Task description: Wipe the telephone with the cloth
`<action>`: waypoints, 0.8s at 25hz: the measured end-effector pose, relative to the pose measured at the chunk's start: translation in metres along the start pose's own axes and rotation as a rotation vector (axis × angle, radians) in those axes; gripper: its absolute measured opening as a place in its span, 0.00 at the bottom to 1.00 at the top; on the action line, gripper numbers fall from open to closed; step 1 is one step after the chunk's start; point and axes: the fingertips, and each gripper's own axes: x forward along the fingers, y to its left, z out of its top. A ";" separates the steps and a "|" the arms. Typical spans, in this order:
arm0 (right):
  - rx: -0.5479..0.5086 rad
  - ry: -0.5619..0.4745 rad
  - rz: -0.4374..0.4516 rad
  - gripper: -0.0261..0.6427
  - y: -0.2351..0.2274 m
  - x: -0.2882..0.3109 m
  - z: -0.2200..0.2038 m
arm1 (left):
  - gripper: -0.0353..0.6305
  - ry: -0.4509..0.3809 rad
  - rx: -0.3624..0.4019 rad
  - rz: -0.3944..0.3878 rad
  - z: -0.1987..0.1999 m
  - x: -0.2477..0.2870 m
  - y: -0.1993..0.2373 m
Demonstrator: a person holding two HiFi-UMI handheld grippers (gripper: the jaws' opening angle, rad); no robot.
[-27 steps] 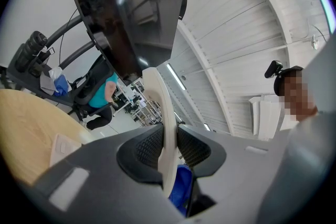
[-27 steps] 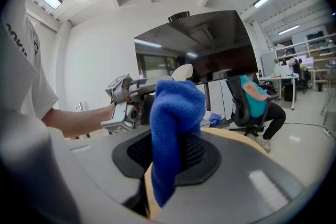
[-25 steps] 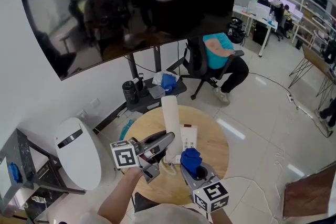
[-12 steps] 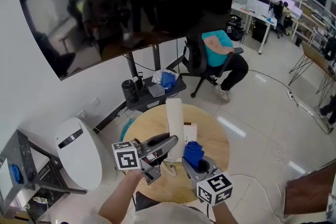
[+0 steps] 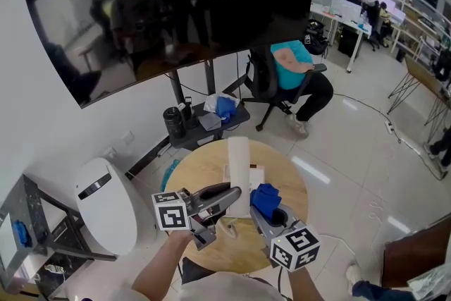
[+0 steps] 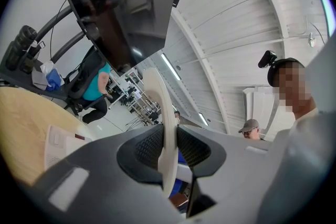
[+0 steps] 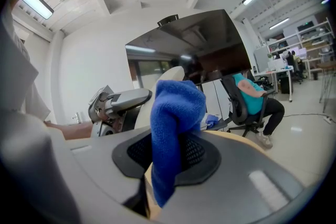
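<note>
Jaws of left gripper (image 6: 168, 150) pinch a cream-white plastic telephone handset (image 6: 159, 105) by its lower part, pads pressing on both flat sides, and the handset stands up out of the grip, roughly upright and tilted slightly. Right gripper (image 7: 167, 159) is clamped on a blue fuzzy cloth (image 7: 176, 110), which bunches up above the jaws in a thick wad with a short tail hanging below them. In the head view the left gripper (image 5: 227, 194) and right gripper (image 5: 265, 211) sit near each other over a round light-wood table (image 5: 196, 176). The handset (image 5: 238, 164) rises between them and the cloth (image 5: 266, 198) sits just beside its right edge, low on the shaft. Contact between cloth and handset can't be confirmed from any view. A white flat base unit (image 5: 254, 175), likely the phone's cradle, lies on the table behind the handset with nothing touching it. Progress, judged: setup is complete, with the handset lifted and steadied and the cloth gripped and brought alongside, so wiping looks to be at an early or middle stage. Left to do are passes along the full handset, the upper end included, probably the base as well, then setting the handset down.
</note>
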 end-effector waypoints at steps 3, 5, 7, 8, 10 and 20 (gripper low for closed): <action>-0.008 -0.010 -0.014 0.17 -0.004 0.002 0.006 | 0.17 0.007 -0.001 -0.008 -0.003 0.001 -0.001; -0.016 -0.015 -0.022 0.17 -0.006 0.004 0.009 | 0.17 0.013 -0.002 -0.010 -0.004 0.002 -0.001; -0.021 -0.019 -0.030 0.17 -0.009 0.005 0.011 | 0.17 0.018 -0.002 -0.013 -0.006 0.003 -0.001; -0.023 -0.020 -0.034 0.17 -0.010 0.005 0.012 | 0.17 0.021 -0.001 -0.015 -0.008 0.003 -0.001; -0.022 -0.026 -0.042 0.17 -0.011 0.004 0.013 | 0.17 0.030 0.002 -0.018 -0.011 0.003 -0.003; 0.004 -0.091 -0.041 0.17 -0.017 0.002 0.038 | 0.17 0.058 -0.001 -0.034 -0.025 0.005 -0.006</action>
